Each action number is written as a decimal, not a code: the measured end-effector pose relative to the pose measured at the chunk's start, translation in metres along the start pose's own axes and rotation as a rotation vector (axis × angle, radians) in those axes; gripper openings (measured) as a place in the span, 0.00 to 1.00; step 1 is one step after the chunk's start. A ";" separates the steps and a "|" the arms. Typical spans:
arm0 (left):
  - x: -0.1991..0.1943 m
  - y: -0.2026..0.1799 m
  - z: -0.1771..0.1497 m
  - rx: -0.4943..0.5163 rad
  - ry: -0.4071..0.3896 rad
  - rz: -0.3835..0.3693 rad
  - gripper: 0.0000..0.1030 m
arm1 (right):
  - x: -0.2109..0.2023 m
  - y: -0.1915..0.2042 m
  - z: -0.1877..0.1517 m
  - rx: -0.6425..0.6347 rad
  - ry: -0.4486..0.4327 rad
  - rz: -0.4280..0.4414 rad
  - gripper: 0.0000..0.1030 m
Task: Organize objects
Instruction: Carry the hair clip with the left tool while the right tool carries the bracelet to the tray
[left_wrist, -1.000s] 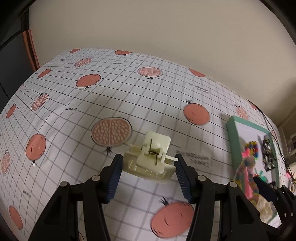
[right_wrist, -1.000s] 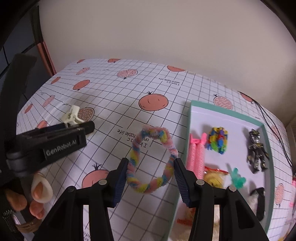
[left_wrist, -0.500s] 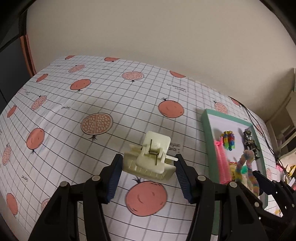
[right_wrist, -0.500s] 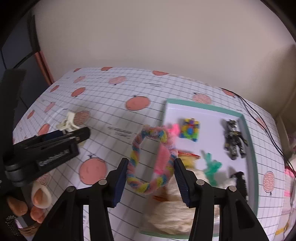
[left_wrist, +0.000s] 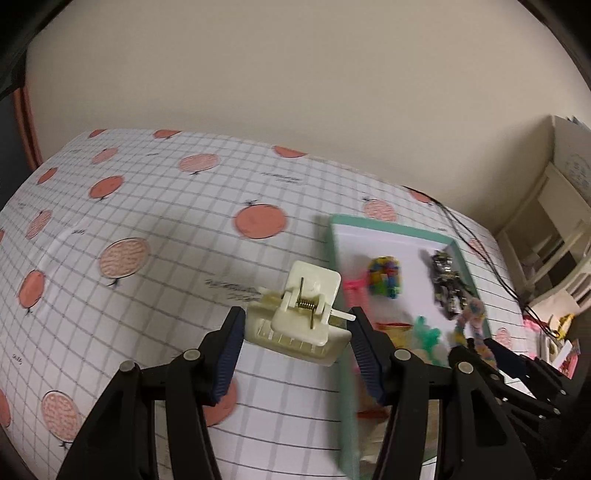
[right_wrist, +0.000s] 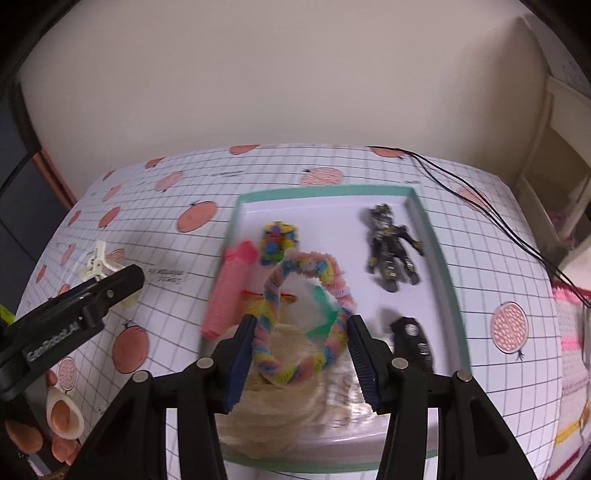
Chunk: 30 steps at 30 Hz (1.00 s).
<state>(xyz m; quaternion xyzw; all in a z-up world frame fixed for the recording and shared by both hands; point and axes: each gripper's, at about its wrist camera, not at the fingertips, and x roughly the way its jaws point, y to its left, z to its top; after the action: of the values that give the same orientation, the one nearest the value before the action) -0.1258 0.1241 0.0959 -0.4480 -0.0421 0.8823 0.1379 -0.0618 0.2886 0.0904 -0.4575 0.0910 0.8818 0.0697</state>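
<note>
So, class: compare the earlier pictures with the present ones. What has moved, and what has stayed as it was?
The right gripper carried the fuzzy ring from over the tablecloth to above the tray. The left gripper brought the cream hair clip closer to the tray's left edge. Both grips are unchanged, and the toy figure and other tray items stayed put.

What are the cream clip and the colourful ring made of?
The clip looks like hard, smooth, slightly glossy plastic, with a coiled metal spring showing at its hinge. The ring looks like soft fuzzy pipe cleaners twisted together; its pastel strands have a furry outline. Probably chenille over wire.
</note>
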 end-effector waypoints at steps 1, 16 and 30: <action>0.000 -0.005 0.000 0.007 -0.002 -0.007 0.57 | 0.000 -0.005 0.000 0.011 -0.001 -0.002 0.51; 0.030 -0.059 0.003 0.063 0.026 -0.081 0.57 | 0.011 -0.054 0.005 0.066 -0.004 -0.053 0.51; 0.062 -0.071 0.009 0.079 0.051 -0.074 0.57 | 0.039 -0.060 0.010 0.044 0.013 -0.071 0.51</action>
<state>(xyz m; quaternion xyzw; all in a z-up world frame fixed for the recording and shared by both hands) -0.1535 0.2099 0.0666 -0.4627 -0.0201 0.8659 0.1889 -0.0797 0.3505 0.0586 -0.4647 0.0946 0.8735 0.1105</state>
